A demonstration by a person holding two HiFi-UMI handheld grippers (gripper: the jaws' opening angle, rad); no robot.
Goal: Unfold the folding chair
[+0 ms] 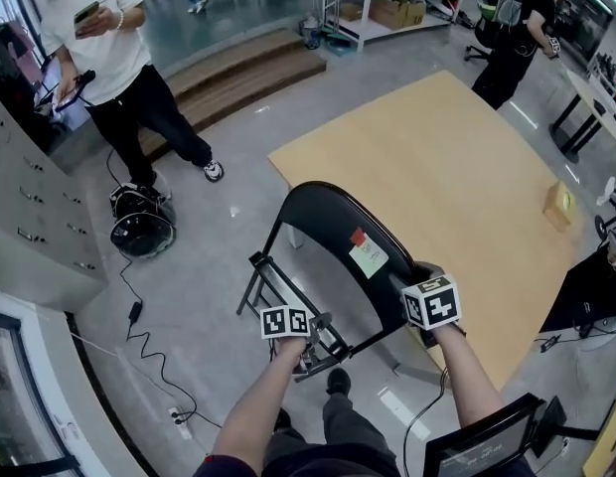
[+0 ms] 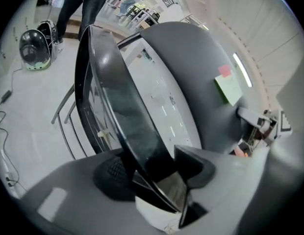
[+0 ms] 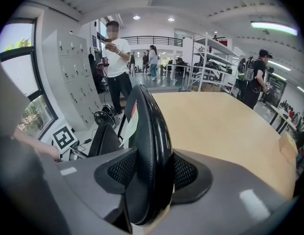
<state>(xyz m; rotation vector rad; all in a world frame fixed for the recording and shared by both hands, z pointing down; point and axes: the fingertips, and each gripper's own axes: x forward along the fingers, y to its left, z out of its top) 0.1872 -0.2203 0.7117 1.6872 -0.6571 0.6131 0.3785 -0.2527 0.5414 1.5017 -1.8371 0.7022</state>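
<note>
A black folding chair stands partly folded beside the wooden table (image 1: 457, 167). Its curved backrest (image 1: 333, 232) carries a red and a green sticker. My right gripper (image 1: 415, 284) is shut on the backrest's rim (image 3: 149, 131), and both pads (image 3: 184, 173) press its black edge. The thin seat panel (image 2: 117, 92) runs upright between the jaws of my left gripper (image 2: 152, 173), which is shut on the seat's lower edge near the metal frame (image 1: 278, 296). The backrest's grey back (image 2: 191, 72) and my right gripper (image 2: 262, 126) show beyond it.
A person in a white shirt (image 1: 109, 58) stands at the far left near a round black device (image 1: 141, 222) on the floor, with cables trailing from it. Grey lockers (image 1: 30, 217) line the left wall. A small box (image 1: 558, 205) lies on the table. Another person (image 1: 512, 38) stands behind it.
</note>
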